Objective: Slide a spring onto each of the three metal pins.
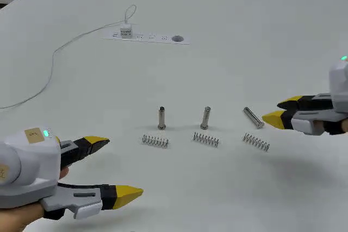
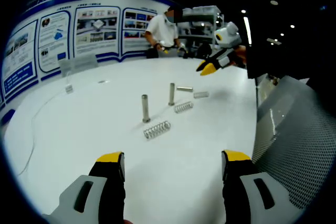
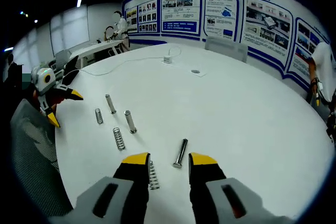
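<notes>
Three metal pins stand in a row on the white table: the left pin point(image 1: 161, 118) and middle pin point(image 1: 205, 118) are upright, while the right pin point(image 1: 253, 117) lies on its side. A spring lies in front of each: left spring point(image 1: 155, 141), middle spring point(image 1: 206, 139), right spring point(image 1: 256, 142). My left gripper point(image 1: 117, 167) hovers open and empty at the near left, short of the left spring point(image 2: 157, 129). Just right of the lying pin point(image 3: 180, 153), my right gripper point(image 1: 277, 111) is open, with the pin and the nearest spring point(image 3: 153, 174) ahead of its jaws.
A white power strip point(image 1: 147, 37) with a cable point(image 1: 65, 47) lies at the back of the table. A person point(image 2: 163, 30) stands beyond the table's far side. A mesh chair back point(image 2: 294, 129) is close on the right of the left gripper view.
</notes>
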Demonstrator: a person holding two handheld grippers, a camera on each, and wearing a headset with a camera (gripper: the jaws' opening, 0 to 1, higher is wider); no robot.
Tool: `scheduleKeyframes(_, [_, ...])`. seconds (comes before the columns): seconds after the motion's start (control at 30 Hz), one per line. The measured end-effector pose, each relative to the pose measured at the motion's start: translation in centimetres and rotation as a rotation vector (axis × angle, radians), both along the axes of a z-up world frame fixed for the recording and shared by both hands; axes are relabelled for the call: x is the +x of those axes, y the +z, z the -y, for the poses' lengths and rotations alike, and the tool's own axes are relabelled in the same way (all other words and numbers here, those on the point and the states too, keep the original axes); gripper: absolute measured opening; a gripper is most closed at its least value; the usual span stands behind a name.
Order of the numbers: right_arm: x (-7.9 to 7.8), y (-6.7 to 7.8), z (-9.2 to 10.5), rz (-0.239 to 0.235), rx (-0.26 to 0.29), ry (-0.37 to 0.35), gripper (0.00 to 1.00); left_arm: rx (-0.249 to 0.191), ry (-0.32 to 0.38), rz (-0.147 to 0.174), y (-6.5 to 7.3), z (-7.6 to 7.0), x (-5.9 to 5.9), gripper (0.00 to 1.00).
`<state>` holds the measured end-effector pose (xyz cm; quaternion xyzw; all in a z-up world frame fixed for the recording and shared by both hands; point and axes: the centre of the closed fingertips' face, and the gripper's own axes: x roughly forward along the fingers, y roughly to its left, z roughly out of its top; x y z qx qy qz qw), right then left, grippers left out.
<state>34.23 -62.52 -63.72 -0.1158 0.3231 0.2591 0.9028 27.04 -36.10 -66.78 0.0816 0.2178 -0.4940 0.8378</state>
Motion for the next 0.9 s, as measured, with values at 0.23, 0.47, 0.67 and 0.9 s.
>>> scheduleKeyframes(0.23, [2.2, -1.0, -0.3, -0.052, -0.051, -0.026, 0.22, -0.001, 0.011, -0.003, -0.1, -0.2, 0.0, 0.77])
scheduleKeyframes(0.47, [3.9, -2.5, -0.3, -0.119, -0.081, -0.044, 0.17, -0.001, 0.014, -0.006, -0.2, -0.3, -0.1, 0.76])
scheduleKeyframes(0.67, [4.7, -4.1, -0.4, -0.189, -0.103, -0.07, 0.15, 0.002, 0.012, -0.009, -0.3, -0.3, -0.1, 0.76])
scheduleKeyframes(0.9, [5.6, -5.3, 0.0, -0.243, -0.126, -0.104, 0.13, 0.005, 0.012, -0.012, -0.3, -0.3, -0.2, 0.76])
